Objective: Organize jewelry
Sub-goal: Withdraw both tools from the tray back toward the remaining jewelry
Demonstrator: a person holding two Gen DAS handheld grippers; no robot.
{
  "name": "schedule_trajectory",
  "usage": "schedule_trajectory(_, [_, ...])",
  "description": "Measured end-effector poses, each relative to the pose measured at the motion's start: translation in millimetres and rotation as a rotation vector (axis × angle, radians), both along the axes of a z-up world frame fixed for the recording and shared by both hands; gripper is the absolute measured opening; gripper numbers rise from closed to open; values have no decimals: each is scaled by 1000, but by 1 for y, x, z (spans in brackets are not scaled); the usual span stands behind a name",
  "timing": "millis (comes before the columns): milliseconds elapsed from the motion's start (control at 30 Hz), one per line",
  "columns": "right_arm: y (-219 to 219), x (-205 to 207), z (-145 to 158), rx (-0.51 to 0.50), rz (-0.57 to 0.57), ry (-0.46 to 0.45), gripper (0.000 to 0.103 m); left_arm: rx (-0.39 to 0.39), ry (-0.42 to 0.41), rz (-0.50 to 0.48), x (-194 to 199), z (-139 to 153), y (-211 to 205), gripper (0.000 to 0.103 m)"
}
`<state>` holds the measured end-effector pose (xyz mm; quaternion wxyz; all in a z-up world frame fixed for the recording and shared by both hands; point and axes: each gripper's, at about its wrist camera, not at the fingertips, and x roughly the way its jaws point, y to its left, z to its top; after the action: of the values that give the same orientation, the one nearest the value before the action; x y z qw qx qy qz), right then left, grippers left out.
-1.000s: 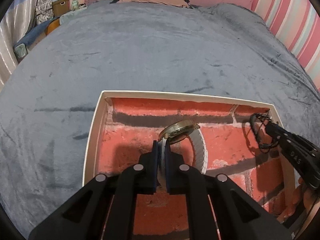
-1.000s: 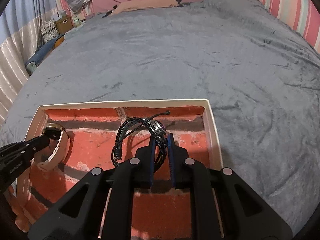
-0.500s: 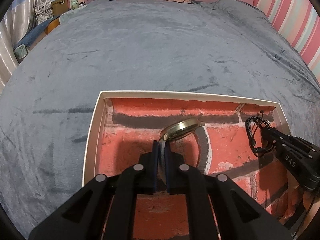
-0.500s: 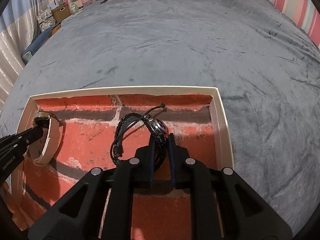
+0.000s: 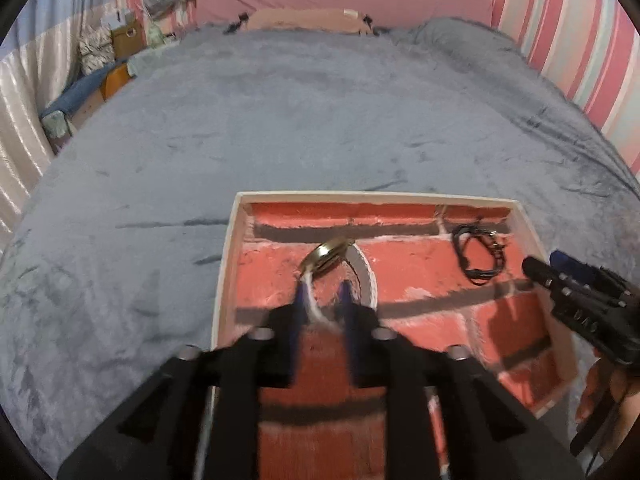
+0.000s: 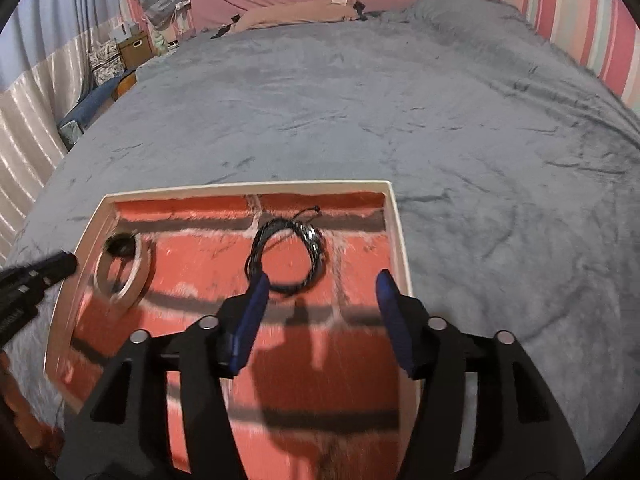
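While both wrist views take in the grey bedspread and the cream-rimmed tray lined with brick print, only the left view shows the watch's gold case, and only the right shows the black cord bracelet's metal charm clearly. Both lie on the tray floor, well apart. The left gripper has just been opening; its jaws stand partly apart around the pale strap. The right gripper has just been opening wide, the bracelet lying loose ahead of its pads.
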<state>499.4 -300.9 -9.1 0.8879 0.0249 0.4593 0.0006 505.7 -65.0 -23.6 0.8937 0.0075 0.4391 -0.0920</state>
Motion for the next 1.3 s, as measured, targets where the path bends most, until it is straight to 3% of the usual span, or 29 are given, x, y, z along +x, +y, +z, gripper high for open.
schedule_trajectory(67, [0,-17,10,3,1,-10,58,11,-49,5,-19,17,5,52])
schedule_trajectory(167, [0,-49,29,16,4,-48,63,9,-73,-2,-48,35,14,53])
schedule_trajectory(300, [3,-95,53,5,20,-100,67,6,-123,5,-99,55,23,66])
schedule_trajectory(433, [5,-144,72,-7,35,-144,71,-7,-165,7,-150,70,29,72])
schedule_trajectory(700, [12,-249,101,-44,69,-238,91,-30,-252,23,-254,91,45,87])
schedule_trajectory(867, [12,-302,93,-61,62,-269,98,-24,-238,38,-299,80,52,93])
schedule_trajectory(1067, [12,-352,68,-106,50,-271,99,-52,-199,54,-336,53,60,93])
schedule_trajectory(1300, [10,-397,32,-113,22,-275,99,-55,-210,52,-369,22,53,93])
